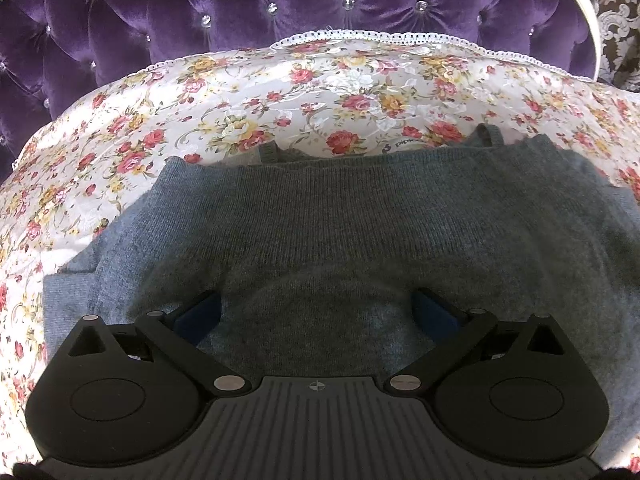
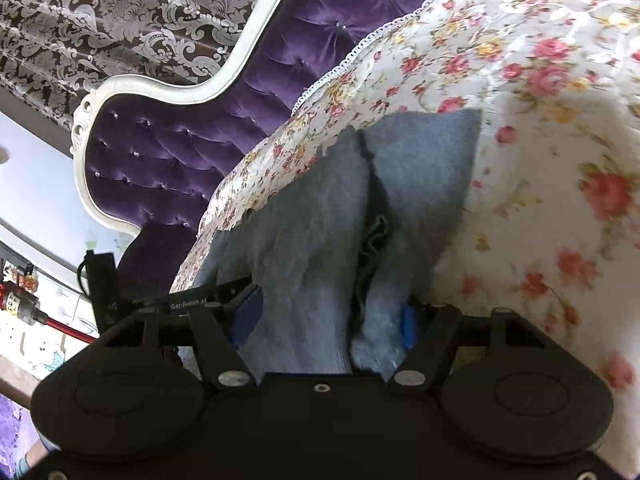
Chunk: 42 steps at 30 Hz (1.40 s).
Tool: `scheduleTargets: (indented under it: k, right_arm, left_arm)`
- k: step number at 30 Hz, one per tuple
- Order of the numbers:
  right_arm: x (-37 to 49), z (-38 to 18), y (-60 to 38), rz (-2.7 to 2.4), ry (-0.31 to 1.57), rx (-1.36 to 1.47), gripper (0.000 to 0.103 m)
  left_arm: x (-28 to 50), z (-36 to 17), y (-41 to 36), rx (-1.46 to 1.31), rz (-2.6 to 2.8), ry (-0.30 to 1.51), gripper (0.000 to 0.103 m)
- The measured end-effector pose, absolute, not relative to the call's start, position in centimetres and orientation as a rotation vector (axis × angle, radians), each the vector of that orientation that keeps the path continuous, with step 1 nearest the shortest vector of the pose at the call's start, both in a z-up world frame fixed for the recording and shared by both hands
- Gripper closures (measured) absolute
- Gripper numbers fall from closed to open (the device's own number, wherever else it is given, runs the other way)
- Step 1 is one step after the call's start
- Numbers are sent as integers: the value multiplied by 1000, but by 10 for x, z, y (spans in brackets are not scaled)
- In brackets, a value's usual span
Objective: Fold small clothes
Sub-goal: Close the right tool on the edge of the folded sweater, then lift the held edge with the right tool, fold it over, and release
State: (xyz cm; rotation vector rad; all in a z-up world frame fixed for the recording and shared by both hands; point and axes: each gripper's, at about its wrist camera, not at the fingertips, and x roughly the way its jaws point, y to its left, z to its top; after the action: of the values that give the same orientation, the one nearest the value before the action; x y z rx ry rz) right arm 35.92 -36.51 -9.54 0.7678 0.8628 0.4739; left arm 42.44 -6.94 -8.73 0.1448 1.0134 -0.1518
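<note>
Grey knit sweater [image 1: 320, 216] spread across floral bedspread [image 1: 240, 112], centre of frame, purple tufted headboard [image 1: 200, 4] above. Left gripper [image 1: 318, 312] fingers spread wide, resting on knit. Right gripper [image 2: 332, 316] fingers part-closed around bunched sweater [image 2: 312, 248], lower centre; firm clamp not confirmable.

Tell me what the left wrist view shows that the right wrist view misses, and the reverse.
Left wrist only: the grey knit garment spread wide and flat, its ribbed edge and strap ends toward the headboard, and the left gripper open above the cloth.

Right wrist only: the right gripper with bunched fabric between its fingers, the patterned curtain, and a red-handled tool at the left edge.

Both: the garment, the floral bedspread with lace trim, and the purple tufted headboard.
</note>
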Motion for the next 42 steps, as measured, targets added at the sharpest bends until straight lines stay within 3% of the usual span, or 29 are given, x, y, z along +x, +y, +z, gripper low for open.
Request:
scheduleTargets:
  k: [6, 9, 13, 16, 17, 25, 28, 34, 42]
  right_arm:
    - [374, -96, -356, 458, 878, 758, 32]
    - [377, -97, -356, 428, 891, 757, 38]
    - [376, -101, -362, 392, 911, 776, 55]
    - [373, -111, -374, 375, 910, 841, 75]
    - [372, -114, -376, 373, 908, 859, 78]
    - [372, -110, -373, 357, 911, 838, 78]
    - [372, -106, -368, 334, 915, 807, 78]
    - [377, -81, -337, 266, 939, 567, 75]
    - [381, -50, -309, 182, 964, 420, 76]
  left_arm:
    - [425, -88, -69, 144, -153, 1008, 0]
    - [424, -86, -67, 142, -160, 1001, 0]
    - [415, -74, -62, 131, -180, 984, 10]
    - [393, -67, -59, 125, -209, 951, 11]
    - [384, -66, -58, 132, -219, 942, 11]
    - [361, -81, -59, 158, -236, 920, 8]
    - [362, -75, -51, 104, -242, 919, 12]
    - [316, -58, -25, -24, -204, 838, 12]
    - [265, -77, 12, 8, -92, 907, 12]
